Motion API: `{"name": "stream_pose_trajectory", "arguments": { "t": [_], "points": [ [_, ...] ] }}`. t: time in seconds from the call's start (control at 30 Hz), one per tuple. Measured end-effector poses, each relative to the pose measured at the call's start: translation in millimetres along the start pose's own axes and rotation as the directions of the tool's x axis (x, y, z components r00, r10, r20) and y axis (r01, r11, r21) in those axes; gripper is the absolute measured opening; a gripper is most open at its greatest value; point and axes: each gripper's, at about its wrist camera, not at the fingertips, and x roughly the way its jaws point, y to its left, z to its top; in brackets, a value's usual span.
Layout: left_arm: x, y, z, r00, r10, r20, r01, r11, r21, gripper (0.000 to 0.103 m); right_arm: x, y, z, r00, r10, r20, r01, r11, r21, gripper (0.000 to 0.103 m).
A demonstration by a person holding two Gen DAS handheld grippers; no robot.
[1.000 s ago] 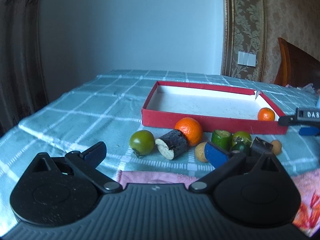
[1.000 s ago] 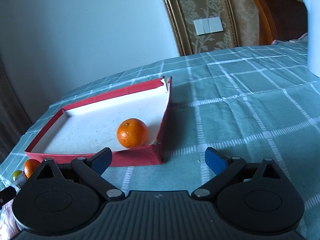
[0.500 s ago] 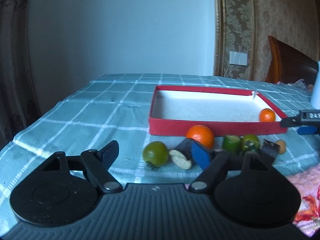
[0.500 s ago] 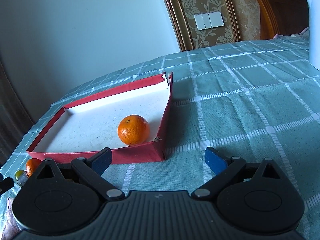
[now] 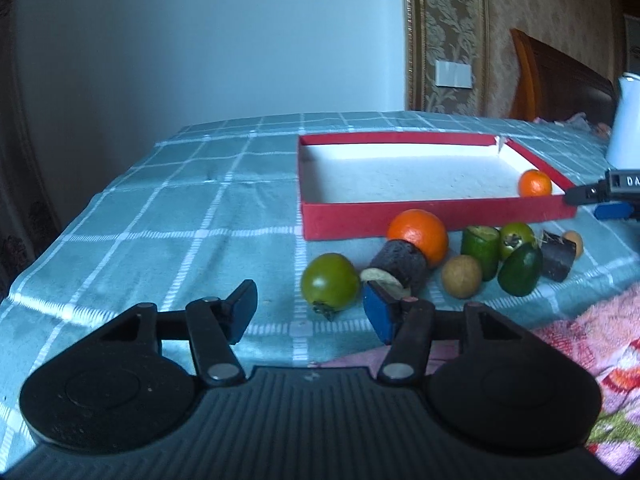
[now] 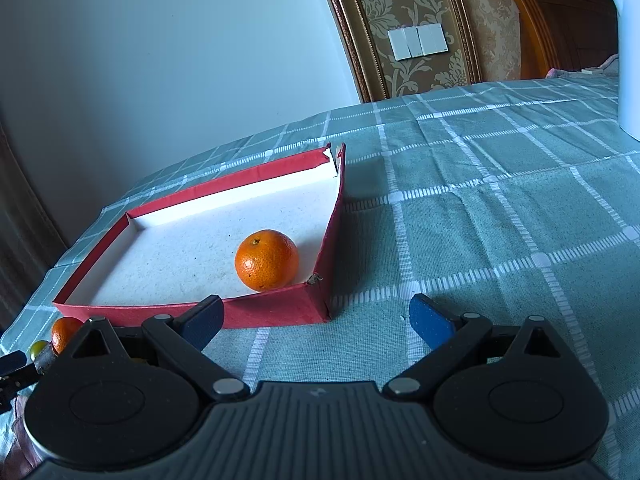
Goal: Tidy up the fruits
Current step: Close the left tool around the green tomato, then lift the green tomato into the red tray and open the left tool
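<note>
Closing empty left tool (image 5: pixel 312 308) near green fruit (image 5: pixel 330 282); right tool (image 6: pixel 316 320) wide, empty, beside red tray (image 6: pixel 276 309).

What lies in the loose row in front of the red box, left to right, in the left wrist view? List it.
green tomato-like fruit → dark cut cylinder piece → round tan fruit → cut green piece → dark green oval fruit → dark chunk → small tan ball. The large orange and the green fruit behind overlap others, so they are left out.

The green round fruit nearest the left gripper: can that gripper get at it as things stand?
Probably yes. The green round fruit lies just beyond the closing, empty left gripper; only bare tablecloth lies before it.
</note>
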Motion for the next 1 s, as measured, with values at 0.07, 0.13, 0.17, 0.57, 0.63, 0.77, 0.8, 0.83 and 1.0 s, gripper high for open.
{"name": "stream_pose_trajectory", "arguments": {
  "t": [0.07, 0.13, 0.17, 0.57, 0.63, 0.77, 0.8, 0.83, 1.0],
  "points": [
    [4.7, -5.5, 2.1, 1.0, 0.01, -0.005, -0.01, 1.0, 0.025, 0.056, 0.0, 0.0, 0.0, 1.0, 0.0, 0.0, 0.0, 1.0, 0.0, 0.1],
    [9.6, -7.7, 4.1, 1.0, 0.005, -0.014, -0.005, 0.999, 0.033, 0.056, -0.1, -0.1, 0.1, 1.0, 0.0, 0.0, 0.0, 1.0, 0.0, 0.1],
    [12.3, -7.8, 4.8, 1.0, 0.0, -0.023, 0.0, 1.0, 0.031, 0.056, -0.1, -0.1, 0.1, 1.0, 0.0, 0.0, 0.0, 1.0, 0.0, 0.1],
    [13.7, -13.6, 6.3, 0.999, -0.004, -0.039, 0.005, 0.999, 0.046, 0.03, 0.1, -0.5, 0.4, 1.0, 0.001, -0.001, -0.001, 1.0, 0.002, 0.1],
    [8.2, -14.3, 6.6, 1.0, 0.004, -0.027, -0.003, 0.999, 0.045, 0.03, 0.0, -0.9, 0.5, 1.0, 0.002, -0.001, -0.002, 1.0, 0.003, 0.1],
    [-10.6, -15.4, 14.3, 1.0, 0.011, 0.02, -0.012, 0.999, 0.038, 0.03, 0.0, -0.8, 0.5, 1.0, 0.002, -0.001, -0.002, 1.0, 0.003, 0.1],
    [-14.7, -16.0, 18.1, 0.999, 0.013, 0.035, -0.014, 0.999, 0.034, 0.03, 0.0, -0.8, 0.4, 1.0, 0.001, -0.002, -0.001, 1.0, 0.002, 0.1],
    [-18.2, -17.4, 23.6, 0.999, 0.016, 0.05, -0.017, 1.0, 0.025, 0.03, 0.0, -0.9, 0.5, 1.0, 0.001, -0.002, -0.001, 1.0, 0.002, 0.1],
    [-9.3, -31.8, 54.4, 0.995, 0.039, 0.093, -0.039, 0.999, -0.006, 0.03, 0.0, -1.1, 0.5, 1.0, 0.002, -0.002, -0.002, 1.0, 0.002, 0.1]
  ]
}}
